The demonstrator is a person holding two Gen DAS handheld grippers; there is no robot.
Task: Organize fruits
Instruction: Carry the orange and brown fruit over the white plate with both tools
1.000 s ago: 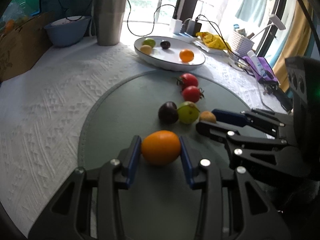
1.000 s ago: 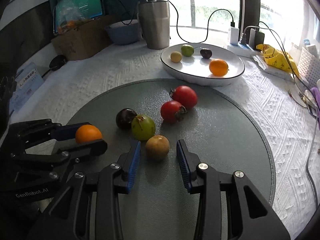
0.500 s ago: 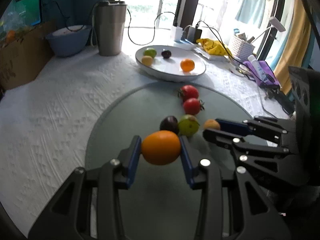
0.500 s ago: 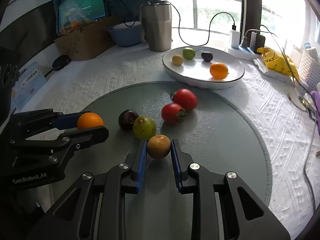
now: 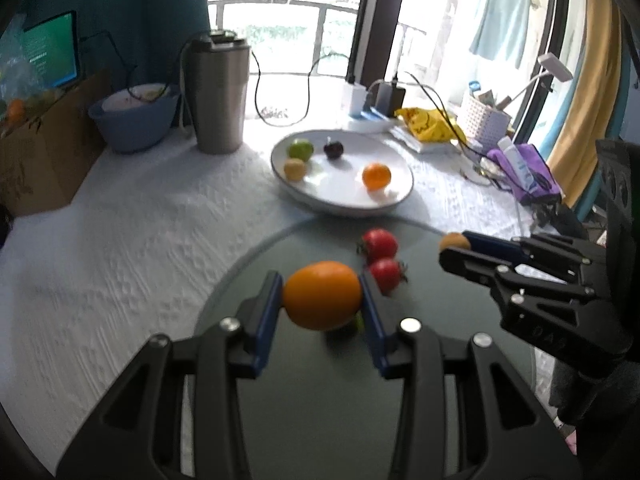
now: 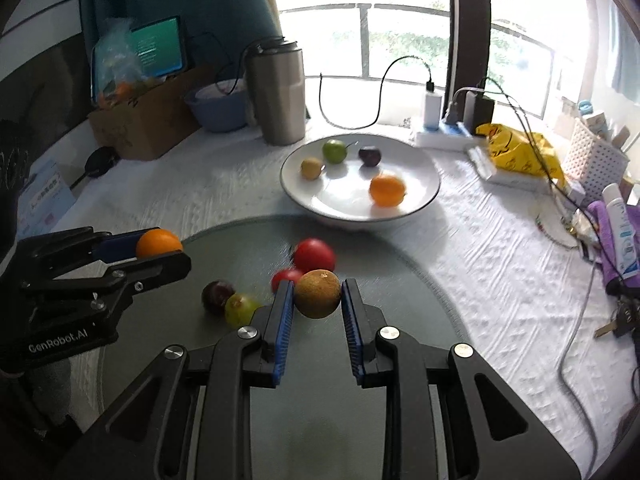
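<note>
My left gripper (image 5: 322,296) is squeezed shut on a big orange (image 5: 322,295). The orange sits between the two blue pads and is up in the air above the round grey mat (image 5: 304,392). In the right wrist view I see this gripper (image 6: 160,250) from the side, reaching in level from the left with the orange (image 6: 158,242) at its tip.

My right gripper (image 6: 318,294) is squeezed shut on a small brown fruit (image 6: 318,293). It is up off the mat (image 6: 404,280) too. In the left wrist view this gripper (image 5: 454,249) comes in from the right, pointing left, with the brown fruit (image 5: 454,242) at its tip.

Now I count what lies on the mat below. There are two red tomatoes (image 6: 314,255), touching each other. Near them are one dark plum (image 6: 217,294) and one green fruit (image 6: 241,309), side by side and touching. That makes four fruits on the mat.

Past the mat is one white plate (image 6: 424,196) on the white cloth (image 6: 500,272). It holds four fruits, well apart from one another: one small orange (image 6: 386,189), one dark plum (image 6: 369,155), one green fruit (image 6: 334,151) and one little yellow-brown fruit (image 6: 312,168).

Behind the plate stands one tall steel cup (image 6: 275,92), and beside it one blue bowl (image 6: 218,106).
</note>
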